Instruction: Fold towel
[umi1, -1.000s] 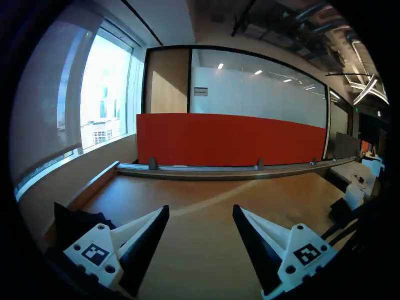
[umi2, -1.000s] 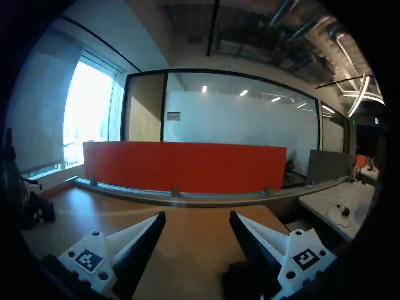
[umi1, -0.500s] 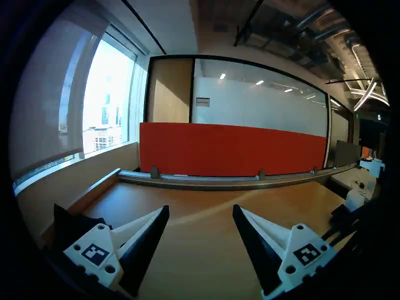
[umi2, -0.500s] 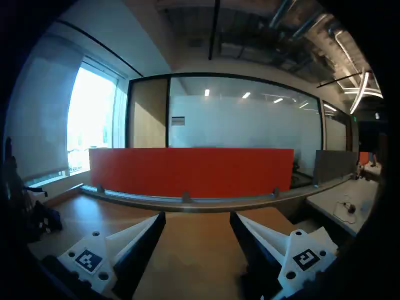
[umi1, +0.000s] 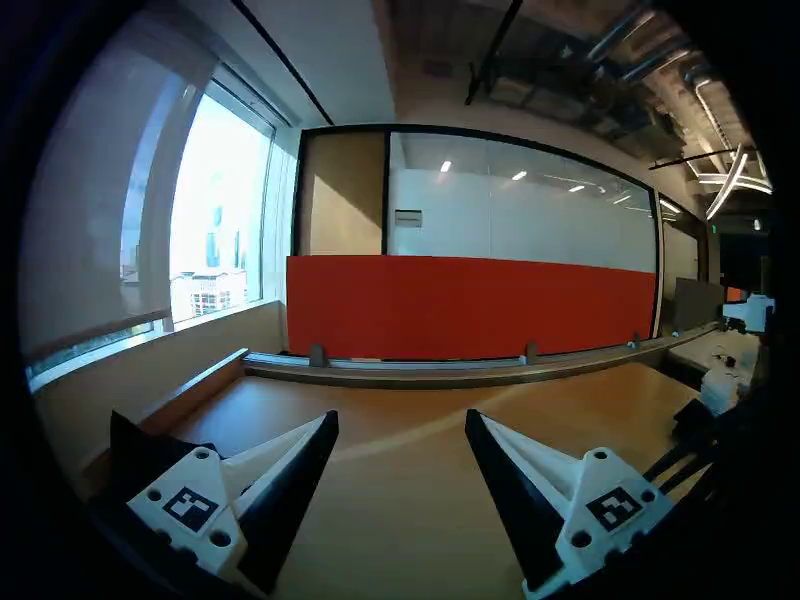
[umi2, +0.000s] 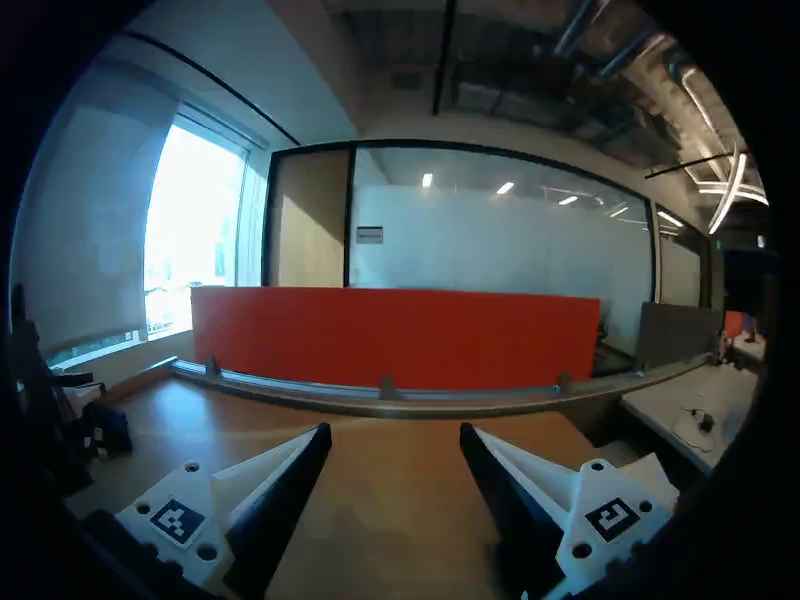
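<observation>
- Where the towel lies I cannot tell from these 2 views.
- The left gripper (umi1: 401, 413) is wide open. Its 2 white and black pointed fingers (umi1: 285, 475) stand well apart and hold nothing. Between them is bare tabletop.
- The right gripper (umi2: 394, 428) is also wide open, with the same broad gap between its fingers (umi2: 275, 490), and nothing is in its grasp.
- Each finger carries a small square black and white marker (umi1: 190, 507) near its base.
- Both grippers hang just above a smooth brown wooden table (umi1: 400, 520) and look along it, towards its far edge.
- At that far edge runs a grey metal rail (umi1: 420, 366), and from it rises a long orange-red divider panel (umi1: 470, 305).
- Behind the panel is a frosted glass wall (umi1: 520, 215) in a dark frame. Beside it, on the left, is a plain wooden wall panel (umi1: 343, 195).
- A tall bright window (umi1: 215, 250) is at the left side of the room.
- In the right gripper view, some dark objects (umi2: 100, 430) rest on the table at the far left. I cannot tell what they are.
- At the far right of that view is a white desk (umi2: 690, 415) with a small dark item and a cable on it.
</observation>
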